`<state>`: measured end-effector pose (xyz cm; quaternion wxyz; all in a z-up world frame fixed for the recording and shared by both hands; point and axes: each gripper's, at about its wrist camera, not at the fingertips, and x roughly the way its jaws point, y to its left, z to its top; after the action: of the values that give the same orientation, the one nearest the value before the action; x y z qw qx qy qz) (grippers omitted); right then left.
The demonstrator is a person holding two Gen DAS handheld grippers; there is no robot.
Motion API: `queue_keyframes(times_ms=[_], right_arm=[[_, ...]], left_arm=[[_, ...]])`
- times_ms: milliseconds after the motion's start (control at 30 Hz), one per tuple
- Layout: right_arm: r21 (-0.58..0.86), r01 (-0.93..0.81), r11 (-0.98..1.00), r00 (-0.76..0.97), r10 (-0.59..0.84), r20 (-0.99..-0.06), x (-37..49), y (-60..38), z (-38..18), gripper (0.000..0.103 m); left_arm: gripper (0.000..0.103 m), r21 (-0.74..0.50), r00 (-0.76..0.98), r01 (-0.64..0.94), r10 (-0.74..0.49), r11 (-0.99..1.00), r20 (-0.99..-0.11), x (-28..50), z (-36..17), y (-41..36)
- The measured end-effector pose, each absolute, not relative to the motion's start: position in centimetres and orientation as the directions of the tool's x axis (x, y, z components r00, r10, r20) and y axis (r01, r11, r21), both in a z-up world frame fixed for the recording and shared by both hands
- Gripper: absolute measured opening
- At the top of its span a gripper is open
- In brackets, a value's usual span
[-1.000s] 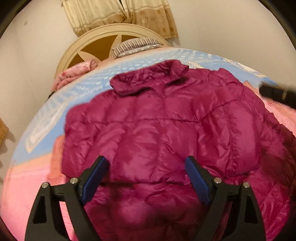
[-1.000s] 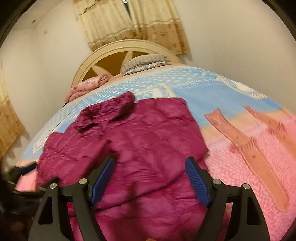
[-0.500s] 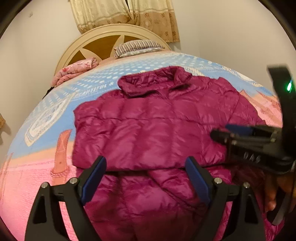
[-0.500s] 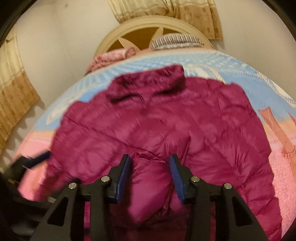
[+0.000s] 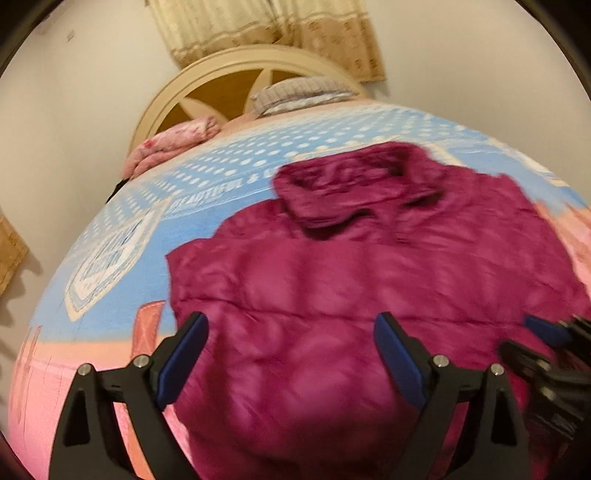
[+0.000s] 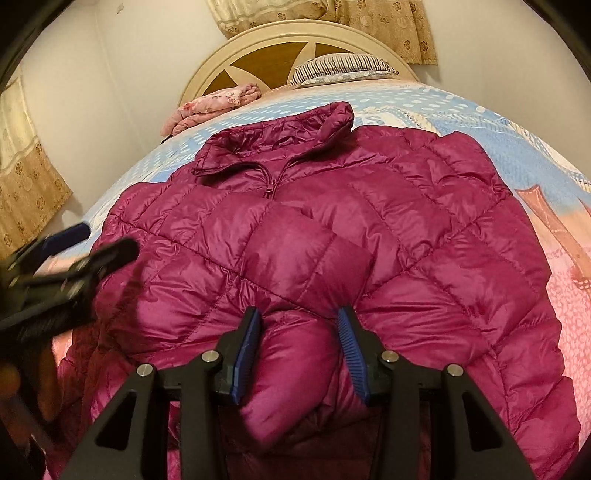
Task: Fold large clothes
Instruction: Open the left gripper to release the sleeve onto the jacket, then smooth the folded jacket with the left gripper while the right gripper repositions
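**Blue pads pinch a puffy sleeve**

Fingers (image 6: 248, 354) of the right gripper (image 6: 297, 325) — black, with ribbed blue pads — have just closed in and now squeeze a plump fold of sleeve (image 6: 291, 365) between them, the shiny cloth bulging up in the gap. That sleeve belongs to a magenta quilted jacket (image 6: 369, 229), glossy and stitched into soft square pockets, lying front up across the bed (image 6: 517, 155) with its collar (image 6: 273, 144) towards the headboard (image 6: 258, 48) and its zip partly done up. Over the jacket's lower left part hovers the left gripper (image 5: 291, 354), its fingers standing wide apart with nothing pressed between them — the picture there is blurred. Under the jacket the bedspread is blue with white dots near the head and pink, knobbly-textured near the foot. A striped pillow (image 6: 343, 70) and a folded pink floral cloth (image 6: 218, 103) sit against the rounded cream headboard, with beige patterned curtains (image 6: 369, 18) above.
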<state>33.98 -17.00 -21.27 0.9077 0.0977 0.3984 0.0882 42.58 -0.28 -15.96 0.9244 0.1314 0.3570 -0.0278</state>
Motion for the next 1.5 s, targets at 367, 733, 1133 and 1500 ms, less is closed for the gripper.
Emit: queue_keyframes(times_ms=[367,733,1133,1500], right_arm=[[0.258,-0.083,0.962,0.666,0.246,-0.704,34.0,-17.1,-21.2,0.046],[0.218,-0.081,0.973,0.648,0.218,-0.73,34.0,-16.5,-21.3,0.046],[0.182,-0.082,0.98,0.657,0.19,-0.73,33.9,-16.1,-21.3,0.046],[0.207,-0.082,0.975,0.659,0.209,-0.722,33.9,-16.4,-21.4,0.047]], left_arm=[[0.103,0.041,0.596,0.054,0.001,0.998,-0.803,48.1,-20.4,4.6],[0.103,0.029,0.583,0.074,-0.02,0.997,-0.812,47.4,-21.5,4.0],[0.103,0.018,0.744,0.155,-0.105,0.988,-0.66,43.3,-14.7,0.2],[0.103,0.035,0.594,0.178,-0.08,0.983,-0.8,46.4,-20.9,-1.9]])
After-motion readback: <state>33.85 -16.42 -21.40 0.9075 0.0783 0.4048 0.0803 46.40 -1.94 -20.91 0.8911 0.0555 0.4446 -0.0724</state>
